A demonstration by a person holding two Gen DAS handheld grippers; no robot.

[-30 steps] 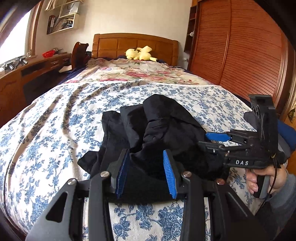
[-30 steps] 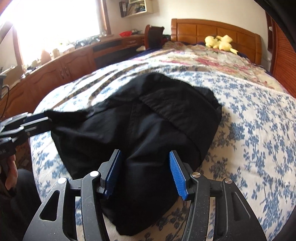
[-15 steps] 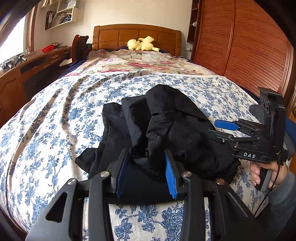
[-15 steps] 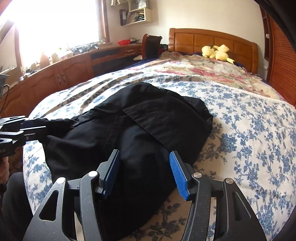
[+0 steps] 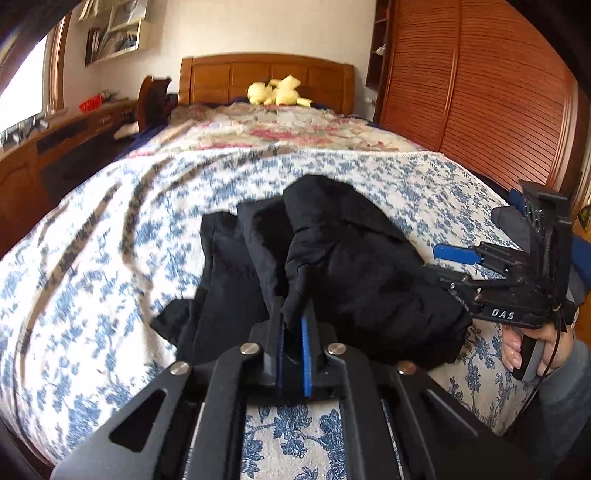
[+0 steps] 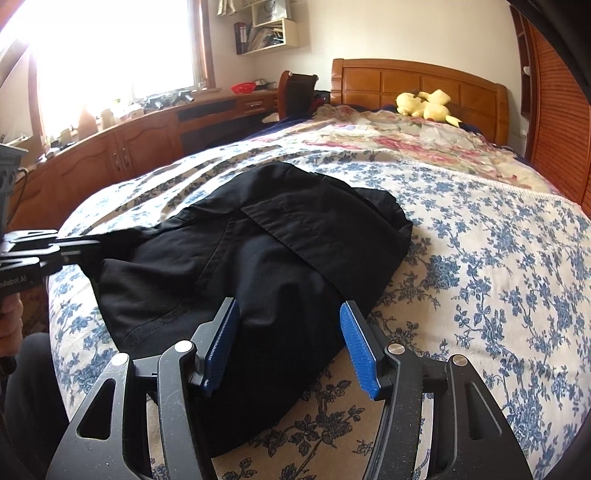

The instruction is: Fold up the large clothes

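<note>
Gripping stage, item one: black garment [image 5: 351, 266], a large dark piece lying crumpled in a heap near the foot of the bed [image 6: 498, 258], on the blue-flowered bedspread [image 5: 92, 277].

Left gripper [image 5: 291, 325]: fingers drawn together, pinching a ridge of the black cloth at the heap's near edge. Seen from the right wrist camera it enters at the left edge, its tips at the garment's side.

Right gripper [image 6: 291, 339]: blue pads wide apart, straddling the near end of the garment with nothing pinched; cloth lies between and beneath the fingers.

Step in hand, by judgement: taking hold of the bundle so it can be opened out; no fold looks made yet. The next move seems to call for the right tool to close on an edge or corner, then both to lift and spread the cloth flat. The layers are bunched, so more than one ply may be caught.

Room: wooden headboard [image 6: 417, 85], yellow plush toy [image 6: 424, 105] at the pillows, pink floral quilt [image 5: 288, 129] beyond, slatted wardrobe doors [image 5: 480, 92], long wooden desk [image 6: 140, 144] beneath a bright window [image 6: 110, 48], wall shelf [image 6: 266, 33].
</note>
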